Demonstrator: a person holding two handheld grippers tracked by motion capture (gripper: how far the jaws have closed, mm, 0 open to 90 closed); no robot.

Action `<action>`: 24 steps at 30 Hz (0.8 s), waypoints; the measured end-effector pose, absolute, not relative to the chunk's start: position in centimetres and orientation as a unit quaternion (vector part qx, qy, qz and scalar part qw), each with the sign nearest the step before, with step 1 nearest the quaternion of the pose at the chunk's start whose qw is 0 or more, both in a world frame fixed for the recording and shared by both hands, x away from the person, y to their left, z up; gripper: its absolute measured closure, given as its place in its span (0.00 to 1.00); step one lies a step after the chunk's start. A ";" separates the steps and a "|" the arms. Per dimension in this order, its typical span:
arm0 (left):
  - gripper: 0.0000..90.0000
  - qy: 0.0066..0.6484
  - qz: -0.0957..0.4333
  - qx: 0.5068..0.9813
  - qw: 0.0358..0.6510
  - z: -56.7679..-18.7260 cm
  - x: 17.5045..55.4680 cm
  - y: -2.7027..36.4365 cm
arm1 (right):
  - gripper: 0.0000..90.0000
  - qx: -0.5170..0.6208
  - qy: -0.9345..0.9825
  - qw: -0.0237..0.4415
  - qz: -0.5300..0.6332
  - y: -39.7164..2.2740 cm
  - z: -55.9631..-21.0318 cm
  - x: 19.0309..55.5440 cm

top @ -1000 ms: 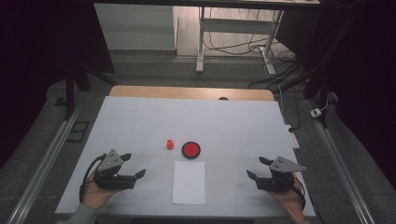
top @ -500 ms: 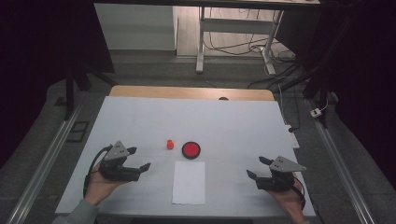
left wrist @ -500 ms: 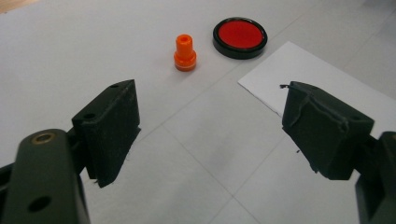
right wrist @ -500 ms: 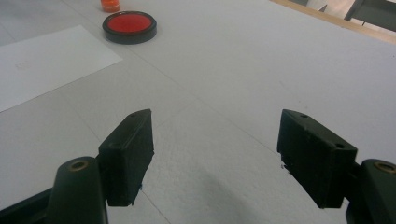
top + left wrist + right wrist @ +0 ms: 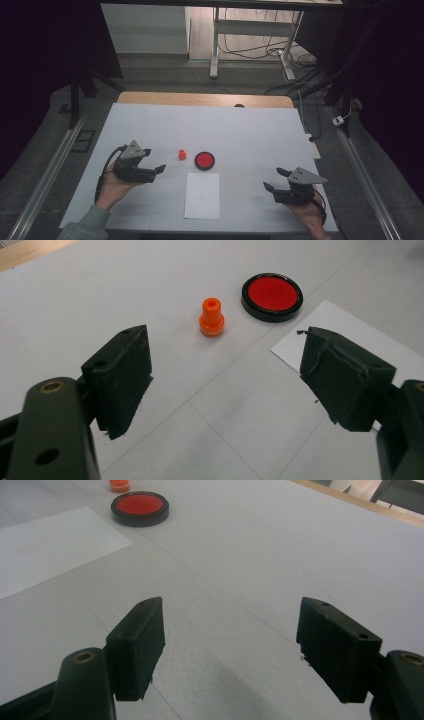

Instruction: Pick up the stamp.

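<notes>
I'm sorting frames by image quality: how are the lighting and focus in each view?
High view: dark surroundings, table evenly lit, small orange stamp tiny but sharp. Left gripper view: stamp and red ink pad crisp. Right gripper view: soft shadow beneath the jaws, pad slightly soft.

A person's left hand [image 5: 114,186] holds the left tool [image 5: 156,170] with jaws spread wide, pointing right and slightly forward. At the opposite side, the right tool [image 5: 274,180], gripped in the right hand [image 5: 306,212], points left, jaws equally wide.
</notes>
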State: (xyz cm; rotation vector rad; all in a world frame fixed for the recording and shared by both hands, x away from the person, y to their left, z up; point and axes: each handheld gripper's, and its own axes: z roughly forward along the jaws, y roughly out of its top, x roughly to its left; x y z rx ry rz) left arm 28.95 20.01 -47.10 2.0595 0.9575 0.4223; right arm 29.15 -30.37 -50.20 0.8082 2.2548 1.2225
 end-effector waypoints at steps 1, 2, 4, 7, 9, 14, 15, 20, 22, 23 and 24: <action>0.23 0.379 0.167 0.816 0.403 -47.1 29.1 20.0 | 0.30 0.293 0.817 0.224 0.443 -30.3 -50.2 29.2; 0.23 0.378 0.168 0.817 0.401 -47.1 29.3 19.9 | 0.30 0.293 0.817 0.224 0.443 -30.3 -50.2 29.2; 0.23 0.378 0.168 0.818 0.399 -47.1 29.7 19.8 | 0.30 0.292 0.820 0.226 0.438 -30.3 -50.2 29.1; 0.23 0.378 0.166 0.820 0.397 -47.1 30.3 19.5 | 0.30 0.290 0.820 0.224 0.440 -30.2 -50.3 29.2; 0.24 0.377 0.166 0.821 0.394 -47.2 30.8 19.2 | 0.30 0.289 0.820 0.224 0.440 -30.2 -50.3 29.2; 0.24 0.376 0.160 0.826 0.388 -47.5 31.9 18.5 | 0.30 0.289 0.820 0.224 0.441 -30.1 -50.3 29.2; 0.24 0.376 0.159 0.827 0.385 -47.6 32.2 18.3 | 0.30 0.288 0.820 0.224 0.440 -30.1 -50.3 29.2; 0.24 0.377 0.154 0.831 0.380 -48.0 33.1 17.9 | 0.30 0.287 0.821 0.225 0.440 -30.0 -50.3 29.2; 0.24 0.377 0.153 0.831 0.379 -48.1 33.4 17.7 | 0.30 0.289 0.821 0.226 0.438 -30.1 -50.4 29.2; 0.24 0.377 0.153 0.832 0.377 -48.1 33.5 17.7 | 0.30 0.289 0.821 0.226 0.438 -30.1 -50.4 29.2; 0.24 0.376 0.153 0.832 0.377 -48.1 33.6 17.6 | 0.30 0.289 0.821 0.225 0.438 -30.1 -50.4 29.2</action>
